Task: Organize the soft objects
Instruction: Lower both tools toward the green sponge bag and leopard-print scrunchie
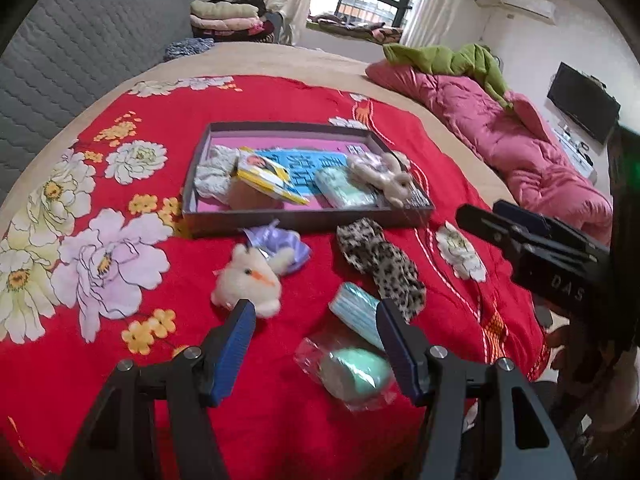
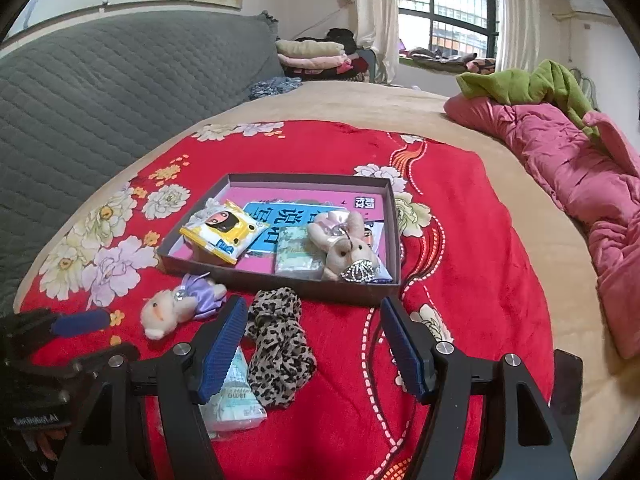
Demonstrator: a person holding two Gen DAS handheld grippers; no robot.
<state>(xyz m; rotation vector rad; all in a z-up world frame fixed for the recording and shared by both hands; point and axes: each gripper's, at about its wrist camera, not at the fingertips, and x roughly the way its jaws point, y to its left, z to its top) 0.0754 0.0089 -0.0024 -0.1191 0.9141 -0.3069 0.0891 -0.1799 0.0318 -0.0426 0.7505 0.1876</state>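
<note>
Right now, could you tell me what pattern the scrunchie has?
Leopard print, tan with dark spots; the scrunchie shows best in the right wrist view.

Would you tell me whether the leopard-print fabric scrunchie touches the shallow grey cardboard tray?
Apart: the left wrist view shows red blanket between the leopard-print fabric scrunchie and the shallow grey cardboard tray.

We see bed (image 2: 360, 96) under red floral blanket (image 2: 452, 280). Pink quilt (image 2: 580, 176) bunched at right edge, green garment (image 2: 532, 84) on it. Grey quilted headboard (image 2: 100, 88) left. Folded blankets (image 2: 316, 58) stacked near barred window (image 2: 452, 4). Wall television (image 1: 582, 102) right.
</note>
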